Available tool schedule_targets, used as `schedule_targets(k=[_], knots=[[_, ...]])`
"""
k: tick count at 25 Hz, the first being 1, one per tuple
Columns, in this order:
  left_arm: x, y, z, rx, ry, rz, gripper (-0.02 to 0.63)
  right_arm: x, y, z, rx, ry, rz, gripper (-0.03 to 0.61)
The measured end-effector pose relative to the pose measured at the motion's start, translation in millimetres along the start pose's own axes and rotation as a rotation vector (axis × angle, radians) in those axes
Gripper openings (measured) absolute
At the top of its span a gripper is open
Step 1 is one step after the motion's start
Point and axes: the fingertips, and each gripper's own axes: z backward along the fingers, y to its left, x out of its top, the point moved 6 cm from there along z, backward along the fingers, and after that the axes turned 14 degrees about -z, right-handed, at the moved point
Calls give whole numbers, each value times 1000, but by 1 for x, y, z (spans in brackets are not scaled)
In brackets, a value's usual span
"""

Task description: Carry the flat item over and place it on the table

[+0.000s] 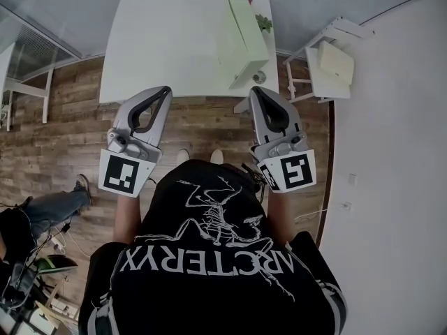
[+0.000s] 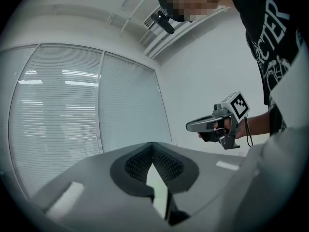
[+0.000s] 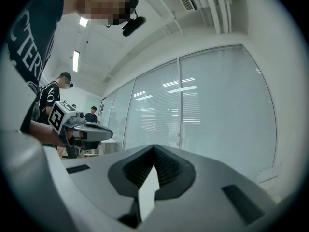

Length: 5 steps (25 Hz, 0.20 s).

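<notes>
Your left gripper (image 1: 165,90) and right gripper (image 1: 255,91) are both closed, empty. The pale green flat item (image 1: 244,42) lies on the counter (image 1: 160,40), upper right, lengthwise away, nearer your right.

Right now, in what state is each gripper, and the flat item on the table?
Left gripper: shut, empty, held in front of the table.
Right gripper: shut, empty.
Flat item: lying on the table near its right edge, not gripped.
</notes>
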Motion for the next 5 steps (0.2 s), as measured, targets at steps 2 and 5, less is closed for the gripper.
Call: schedule_targets(k=[2, 5], knots=[[0, 0, 0, 0, 0, -2, 6, 0, 0, 0, 0, 0, 0, 12], [1, 1, 2, 1, -2, -1, 6, 1, 2, 0, -2, 4, 2, 12]])
